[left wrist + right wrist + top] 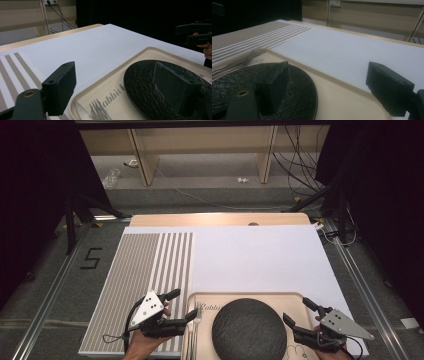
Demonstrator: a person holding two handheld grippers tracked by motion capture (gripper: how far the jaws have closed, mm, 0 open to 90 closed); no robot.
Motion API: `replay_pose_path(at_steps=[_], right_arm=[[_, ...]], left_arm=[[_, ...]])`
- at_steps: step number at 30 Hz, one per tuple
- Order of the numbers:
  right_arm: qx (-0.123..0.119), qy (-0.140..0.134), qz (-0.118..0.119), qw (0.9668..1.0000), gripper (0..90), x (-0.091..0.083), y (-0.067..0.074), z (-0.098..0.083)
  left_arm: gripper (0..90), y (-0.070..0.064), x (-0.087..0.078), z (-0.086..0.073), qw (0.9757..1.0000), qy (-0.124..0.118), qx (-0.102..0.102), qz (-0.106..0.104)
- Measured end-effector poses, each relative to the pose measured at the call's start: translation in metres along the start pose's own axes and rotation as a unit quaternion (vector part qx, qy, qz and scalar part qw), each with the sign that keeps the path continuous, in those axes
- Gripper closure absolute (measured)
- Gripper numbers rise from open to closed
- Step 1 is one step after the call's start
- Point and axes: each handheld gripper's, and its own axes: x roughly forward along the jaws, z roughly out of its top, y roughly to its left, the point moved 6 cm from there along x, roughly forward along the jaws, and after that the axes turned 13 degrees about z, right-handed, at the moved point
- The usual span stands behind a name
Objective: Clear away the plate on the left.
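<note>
A round black plate [249, 329] lies in a beige tray [200, 298] at the near edge of the table, and its surface carries a fine woven or pebbled texture that catches the light in small grey flecks, seen most clearly in the left gripper view [150, 82]. The plate's rim is low and smooth, and in the right gripper view [304, 82] it sits flat on the tray floor. Just left of the plate, inside the tray, lie forks [196, 320] with their tines pointing away from the person, beside printed lettering on the tray. The left gripper [181, 306] hovers at the tray's left edge, over the border between the tray and a striped placemat [145, 270]; its jaws stand spread wide with nothing between them, one over the mat and one over the plate. The right gripper [299, 312] hangs at the plate's right side, its jaws also spread apart and holding nothing, one above the plate's rim and the other over the tray's far edge. A white mat [255, 255] covers the table beyond the tray.
</note>
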Motion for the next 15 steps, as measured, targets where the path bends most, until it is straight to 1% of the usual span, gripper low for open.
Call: replay_pose_path(at_steps=[2,5,7,10,12,15], right_arm=[[0.002,0.000,0.000,1.0000,19.8,0.000,0.000,0.000],[0.003,0.001,0.000,1.0000,19.8,0.000,0.000,0.000],[0.002,0.000,0.001,1.0000,19.8,0.000,0.000,0.000],[0.002,-0.001,0.000,1.0000,19.8,0.000,0.000,0.000],[0.001,-0.001,-0.001,1.0000,19.8,-0.001,0.000,0.000],[0.000,-0.001,-0.001,1.0000,19.8,-0.001,0.000,0.000]], left_arm=[[18.2,0.003,-0.002,0.000,1.0000,-0.002,-0.005,0.001],[18.0,0.006,-0.005,-0.002,1.0000,-0.005,-0.003,0.004],[17.7,0.007,-0.006,-0.003,1.0000,-0.005,-0.003,0.003],[17.3,0.009,-0.007,-0.005,0.9997,0.000,-0.024,-0.004],[17.2,0.011,-0.009,-0.007,0.9997,0.002,-0.025,0.004],[16.9,0.016,-0.013,-0.010,0.9997,0.004,-0.017,0.017]])
